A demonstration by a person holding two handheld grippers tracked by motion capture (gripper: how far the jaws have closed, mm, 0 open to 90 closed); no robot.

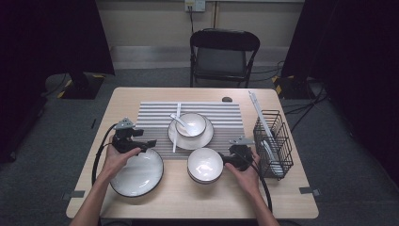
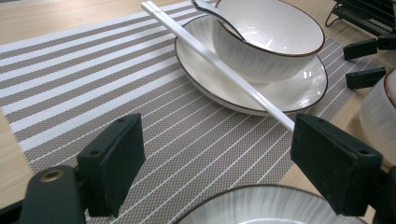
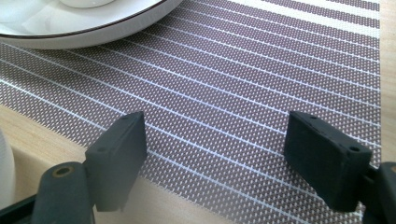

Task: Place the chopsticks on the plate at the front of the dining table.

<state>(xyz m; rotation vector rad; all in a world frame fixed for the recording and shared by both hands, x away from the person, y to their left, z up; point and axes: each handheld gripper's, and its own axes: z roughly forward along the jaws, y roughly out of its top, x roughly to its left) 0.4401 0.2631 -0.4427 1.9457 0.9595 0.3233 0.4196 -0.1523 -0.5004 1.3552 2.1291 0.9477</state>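
Both the left gripper point(image 1: 149, 142) and right gripper point(image 1: 221, 157) are noted with jaws apart and empty beside the large plate point(image 1: 137, 173) and bowl point(image 1: 205, 165) near the table's front edge; both glazed, slippery, breakable, best gripped at rims.

- Bench point(image 1: 141, 207): pale wood, matt.
- Placemat point(image 2: 93, 93): woven mesh, rough.
- Bowls point(image 2: 280, 37) and plates point(image 1: 136, 176): glossy glazed ceramic.
- Rack point(image 1: 275, 136): black wire metal.
- Jaws: matt black plastic.
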